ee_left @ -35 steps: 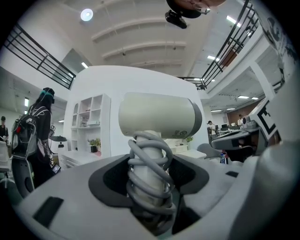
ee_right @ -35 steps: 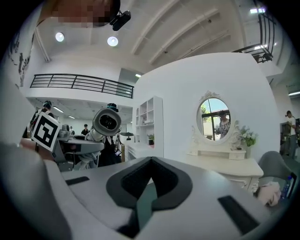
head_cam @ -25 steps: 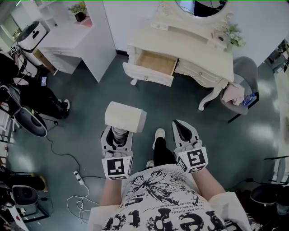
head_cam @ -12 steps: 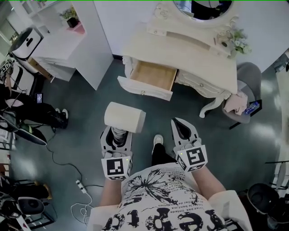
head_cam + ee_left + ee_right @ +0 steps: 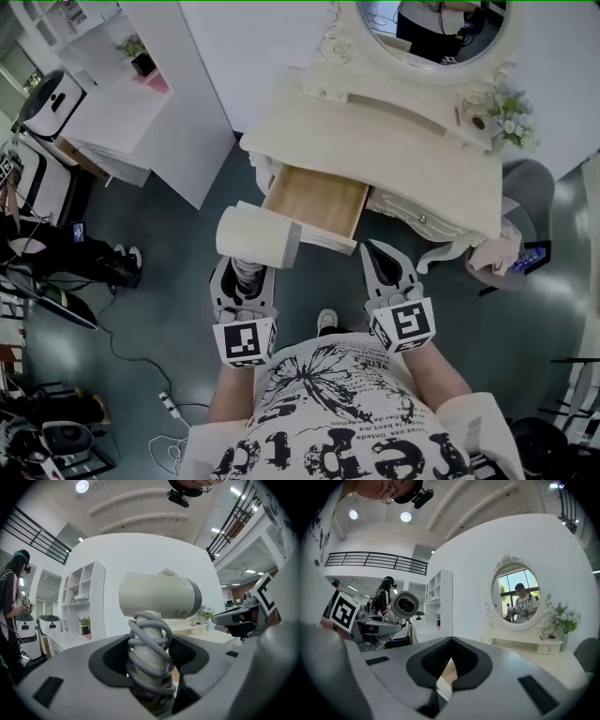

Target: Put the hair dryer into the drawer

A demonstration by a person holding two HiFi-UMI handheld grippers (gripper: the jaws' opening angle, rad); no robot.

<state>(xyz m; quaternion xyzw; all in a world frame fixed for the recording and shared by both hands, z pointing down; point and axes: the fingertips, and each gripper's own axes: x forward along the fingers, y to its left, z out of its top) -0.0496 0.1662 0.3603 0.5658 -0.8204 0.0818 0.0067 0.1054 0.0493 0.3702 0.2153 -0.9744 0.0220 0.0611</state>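
Moved since earlier: left tongs (image 5: 246, 277) and right tongs (image 5: 382, 262) are arriving at the counter (image 5: 403, 150). The open drawer (image 5: 314, 197), well ahead of them a second ago, is now lying just past the hair dryer (image 5: 255, 236).
Counter: cream dressing counter is standing against a white wall. An oval mirror (image 5: 431, 28) is rising from its back edge, and flowers (image 5: 514, 117) are sitting near its back right corner.
Drawer: is hanging pulled out from the left part of the counter's front edge, with its wooden bottom showing.
Hair dryer: is being carried upright by its handle, with the pale barrel lying crosswise on top. From the head view the barrel is overlapping the drawer's front left corner, and it is not inside the drawer.
Left tongs: are gripping the dryer's handle, with the jaws standing wide around it.
Right tongs: are pointing at the drawer's front, with the jaws closed together and nothing between them.
Cord (image 5: 150, 648): grey, is coiling round the handle between the left pads.
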